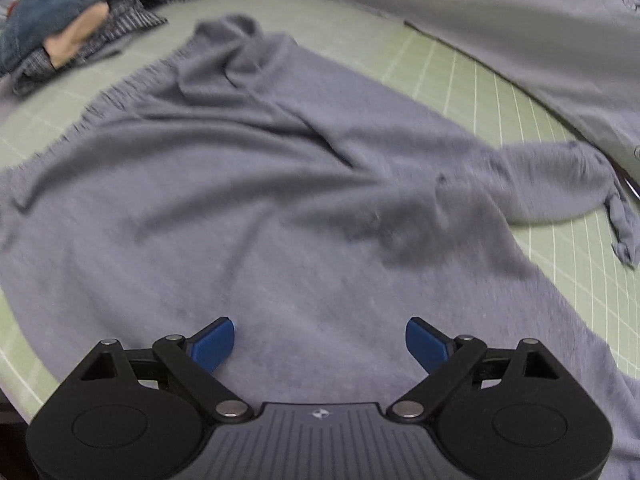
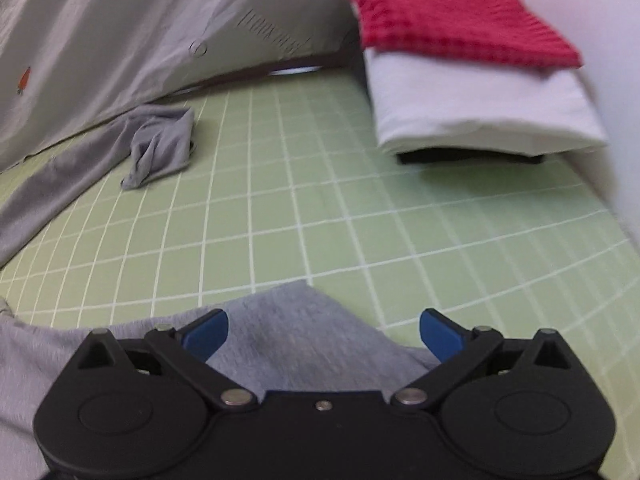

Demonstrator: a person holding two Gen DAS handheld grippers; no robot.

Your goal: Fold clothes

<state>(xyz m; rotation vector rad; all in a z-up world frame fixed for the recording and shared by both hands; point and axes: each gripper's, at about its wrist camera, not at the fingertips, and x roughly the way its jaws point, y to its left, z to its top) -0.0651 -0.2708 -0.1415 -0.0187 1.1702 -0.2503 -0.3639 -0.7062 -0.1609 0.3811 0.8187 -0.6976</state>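
A grey sweater [image 1: 248,184] lies spread on a green grid mat [image 1: 460,68], rumpled, with soft folds across its body. In the left wrist view its long axis runs from the near edge, under the camera, up toward the far left, where a bunched end [image 1: 228,36] points at a pile of dark clothes [image 1: 80,12] in the corner. 1 sleeve [image 1: 560,176] branches off to the right, its cuff twisted and resting on the mat just short of a pale grey shirt [image 1: 500,20] along the far edge. The left gripper [image 1: 320,340] hangs over the sweater's near part, its 2 blue pads wide apart with only fabric below and nothing pinched. In the right wrist view the right gripper [image 2: 324,330] also stands wide apart over a pointed corner of the sweater [image 2: 296,320], gripping nothing. Farther off the sleeve [image 2: 160,144] lies crumpled, and a folded stack [image 2: 480,112] with a red cloth [image 2: 452,24] on top sits at the far right.
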